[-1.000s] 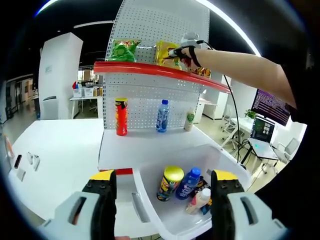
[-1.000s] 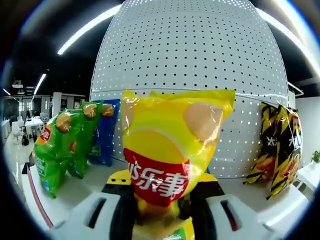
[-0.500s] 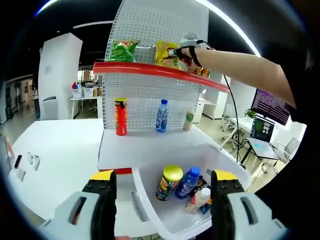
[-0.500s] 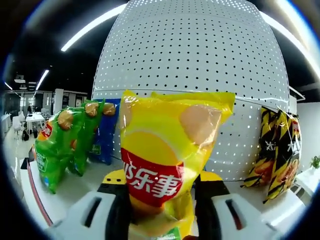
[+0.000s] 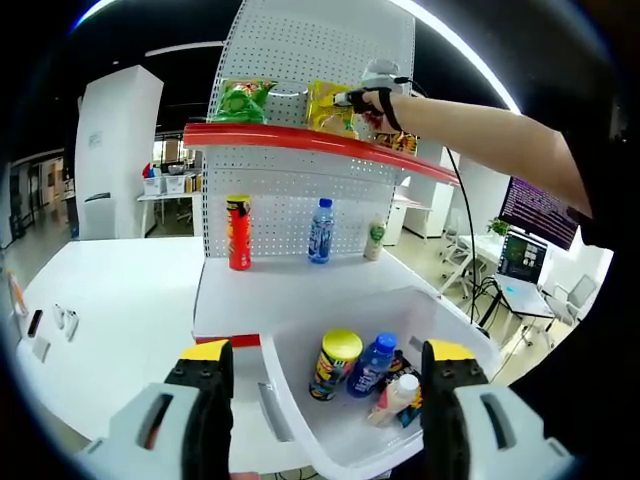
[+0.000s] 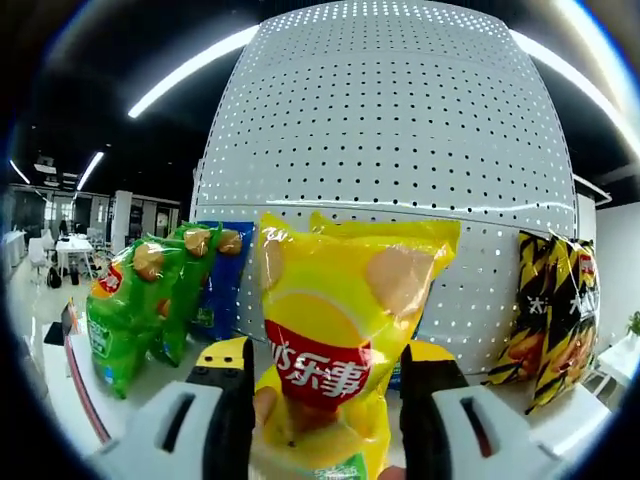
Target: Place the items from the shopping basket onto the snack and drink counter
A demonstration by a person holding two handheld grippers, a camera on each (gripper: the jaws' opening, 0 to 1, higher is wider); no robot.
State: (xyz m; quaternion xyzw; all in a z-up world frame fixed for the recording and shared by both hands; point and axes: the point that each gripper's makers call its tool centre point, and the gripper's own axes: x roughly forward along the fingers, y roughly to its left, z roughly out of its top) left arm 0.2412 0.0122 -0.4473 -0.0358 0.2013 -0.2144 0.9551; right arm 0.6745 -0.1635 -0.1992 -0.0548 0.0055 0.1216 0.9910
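Left gripper view: the left gripper [image 5: 322, 385], jaws apart and empty, is hovering over the basket [image 5: 455, 340], where a can [image 5: 335, 362] and bottles [image 5: 372, 365] are waiting.

Right gripper view: the right gripper [image 6: 325, 400], jaws apart around the chip bag [image 6: 335, 350], is standing it on the shelf [image 6: 150, 385]. The glossy yellow bag is looking top-heavy and might topple forward.

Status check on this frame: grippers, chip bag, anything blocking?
Right gripper open around yellow chip bag, upright on top shelf. Left gripper open, above basket. Nothing blocking.
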